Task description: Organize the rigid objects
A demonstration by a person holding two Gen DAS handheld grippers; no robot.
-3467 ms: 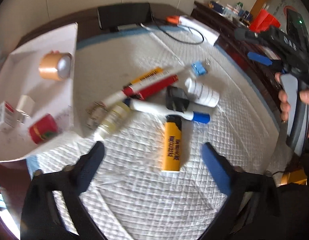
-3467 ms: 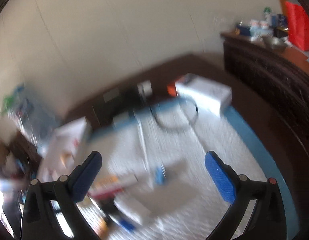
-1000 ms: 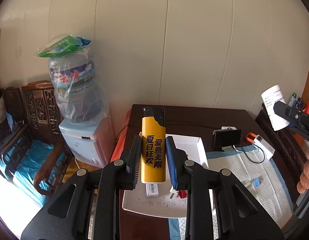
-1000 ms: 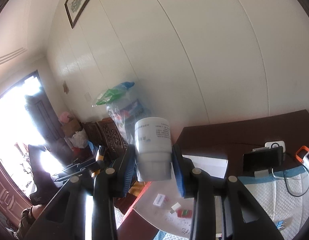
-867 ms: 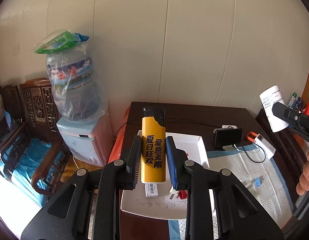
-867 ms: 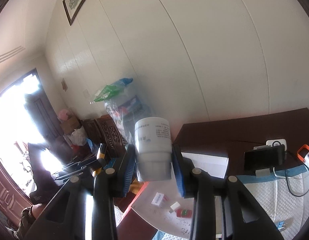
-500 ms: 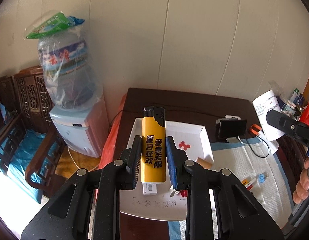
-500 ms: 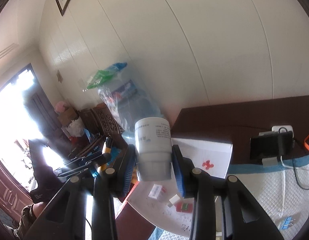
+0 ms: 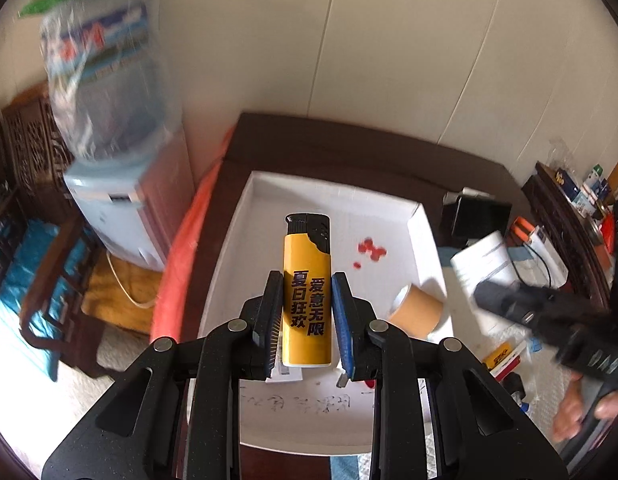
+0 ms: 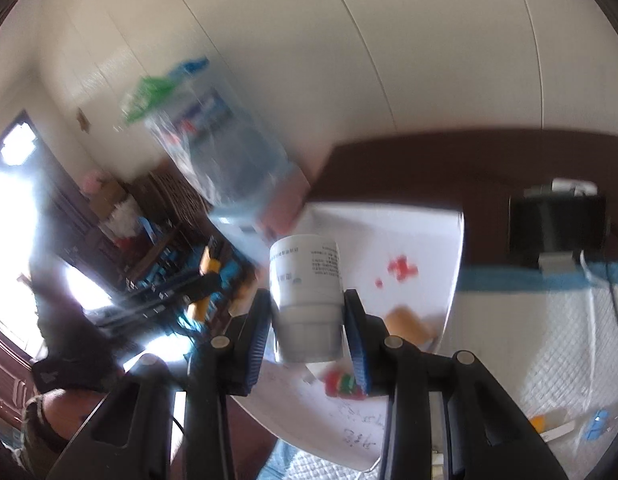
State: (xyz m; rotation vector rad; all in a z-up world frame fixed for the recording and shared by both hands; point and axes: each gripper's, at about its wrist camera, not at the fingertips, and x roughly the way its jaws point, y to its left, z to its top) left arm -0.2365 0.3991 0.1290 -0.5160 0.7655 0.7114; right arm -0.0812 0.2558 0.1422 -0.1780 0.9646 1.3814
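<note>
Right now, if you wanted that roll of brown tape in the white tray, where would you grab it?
Probably from above, across the brown tape roll's flat ends: it lies tipped on its side in the white tray, so its curved wall would likely slip between flat pads.

Both wrist views look down from above along their fingers, sharing the white tray (image 9: 229,264) (image 10: 437,240).

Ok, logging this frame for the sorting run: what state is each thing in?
Left gripper: shut on lighter.
Lighter: upright, held over tray.
Right gripper: shut on bottle.
Bottle: held cap-down, airborne.
Tray: open.
Tape roll: lying in tray.
</note>
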